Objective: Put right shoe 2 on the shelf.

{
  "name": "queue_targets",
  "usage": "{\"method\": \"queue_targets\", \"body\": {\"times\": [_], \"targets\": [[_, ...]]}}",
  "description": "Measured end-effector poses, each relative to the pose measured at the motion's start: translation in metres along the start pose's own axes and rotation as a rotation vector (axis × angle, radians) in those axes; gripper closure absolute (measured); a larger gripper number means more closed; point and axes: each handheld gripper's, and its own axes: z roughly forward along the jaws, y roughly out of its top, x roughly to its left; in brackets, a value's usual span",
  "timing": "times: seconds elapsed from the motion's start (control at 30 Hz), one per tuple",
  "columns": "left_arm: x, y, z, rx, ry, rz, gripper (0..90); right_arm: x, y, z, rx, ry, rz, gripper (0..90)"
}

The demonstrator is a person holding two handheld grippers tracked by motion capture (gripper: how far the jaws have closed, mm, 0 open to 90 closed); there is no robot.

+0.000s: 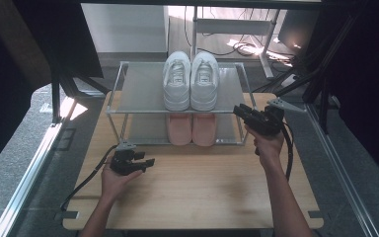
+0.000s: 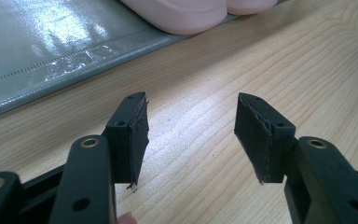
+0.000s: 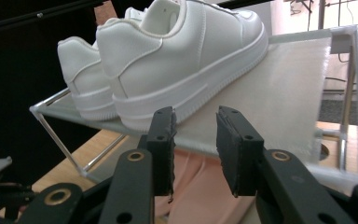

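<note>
A pair of white sneakers (image 1: 191,81) stands side by side on the top shelf of a small metal shoe rack (image 1: 138,89), heels toward me. A pair of pink slippers (image 1: 192,129) sits on the lower shelf below them. My right gripper (image 1: 238,109) is held at the rack's right front corner, level with the top shelf. In the right gripper view it (image 3: 196,140) is open and empty, with the nearer sneaker's (image 3: 186,56) heel just beyond its jaws. My left gripper (image 1: 148,163) rests low over the wooden table (image 1: 202,192), open with nothing between its jaws (image 2: 191,135).
The rack stands at the table's far edge, its thin metal posts (image 1: 242,128) at the corners. The grey lower shelf mat (image 2: 51,51) and a pink slipper toe (image 2: 182,14) lie ahead of the left gripper. Black frames and cables surround the table.
</note>
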Motion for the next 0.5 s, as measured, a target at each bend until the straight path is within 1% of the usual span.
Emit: {"method": "queue_targets", "body": {"times": [0.07,0.27,0.37,0.5], "targets": [[0.0,0.0,-0.001,0.0,0.0,-0.001,45.3,-0.001,-0.005,-0.007,-0.009,-0.002,-0.006,66.5],[-0.001,0.0,-0.001,-0.002,0.0,-0.003,45.2,-0.008,-0.027,-0.027,-0.028,0.004,0.001,65.3],[-0.001,0.0,-0.001,0.001,0.0,-0.004,45.2,-0.01,-0.038,-0.036,-0.021,-0.009,-0.019,64.3],[-0.001,0.0,-0.001,0.0,0.001,-0.002,44.9,-0.014,-0.056,-0.049,-0.015,-0.011,-0.015,64.1]]}}
